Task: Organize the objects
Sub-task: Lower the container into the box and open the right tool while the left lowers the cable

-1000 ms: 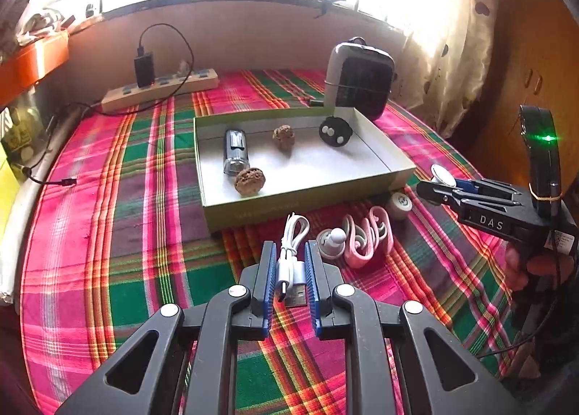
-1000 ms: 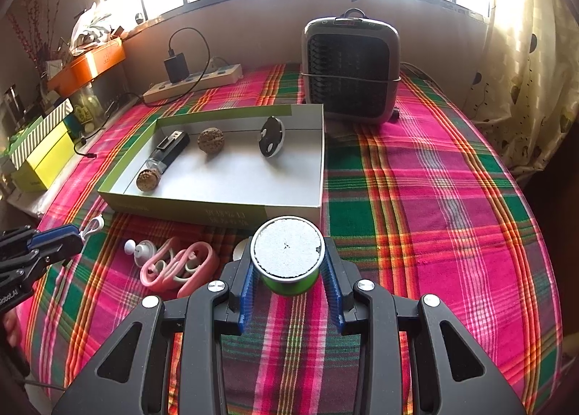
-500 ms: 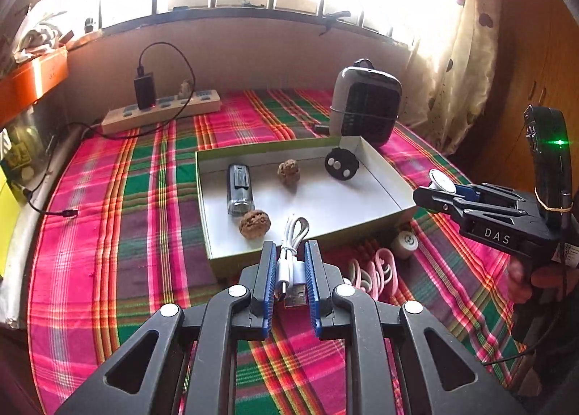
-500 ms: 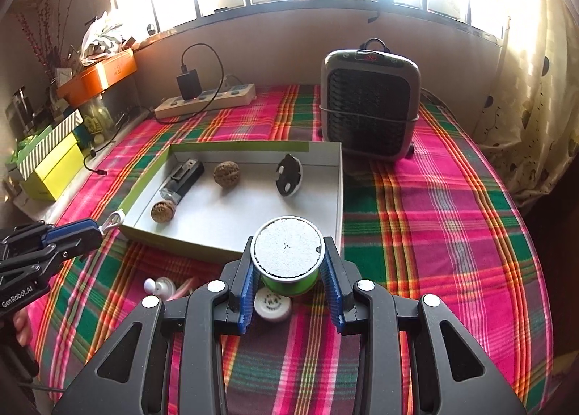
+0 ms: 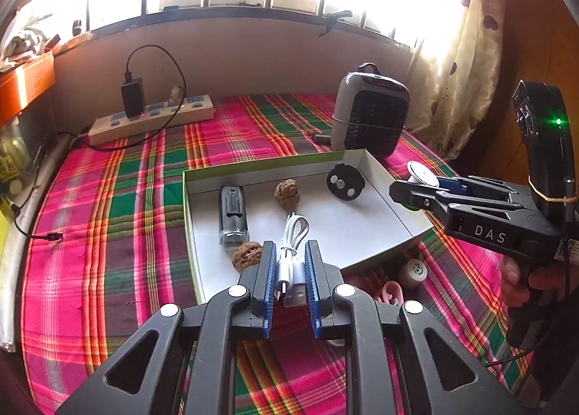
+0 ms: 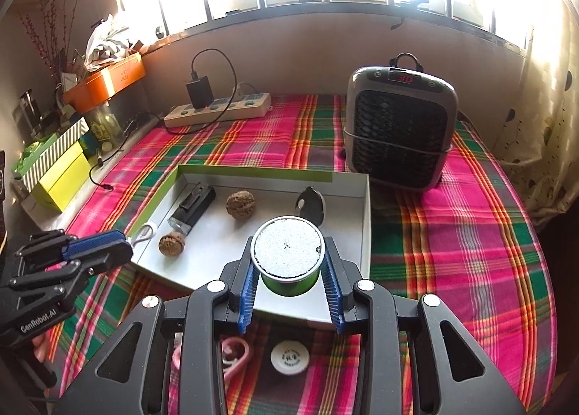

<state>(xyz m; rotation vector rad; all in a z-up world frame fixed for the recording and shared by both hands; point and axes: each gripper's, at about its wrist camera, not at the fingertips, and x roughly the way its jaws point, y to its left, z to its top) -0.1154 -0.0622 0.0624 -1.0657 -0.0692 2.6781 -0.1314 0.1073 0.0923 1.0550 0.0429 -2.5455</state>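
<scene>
Left wrist view puts the shallow box (image 5: 394,194) just ahead of your grippers. Your right gripper (image 6: 289,292) clamps the green tin (image 6: 287,257) above its near edge; your left gripper (image 5: 287,279), nearly closed, pinches the coiled white cable (image 5: 291,252) over the box's front wall.

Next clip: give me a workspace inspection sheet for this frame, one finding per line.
Surface: plaid cloth over the table.
Job's things: tray holds a black clip device, two walnuts and a black disc; pink item and white cap lie on the cloth.
Clutter: heater, boxes.
Grippers: left gripper shut on a white cable; right gripper shut on a green tin; both over the tray.
Cables: power strip with charger.
Surroundings: window, curtain.
</scene>
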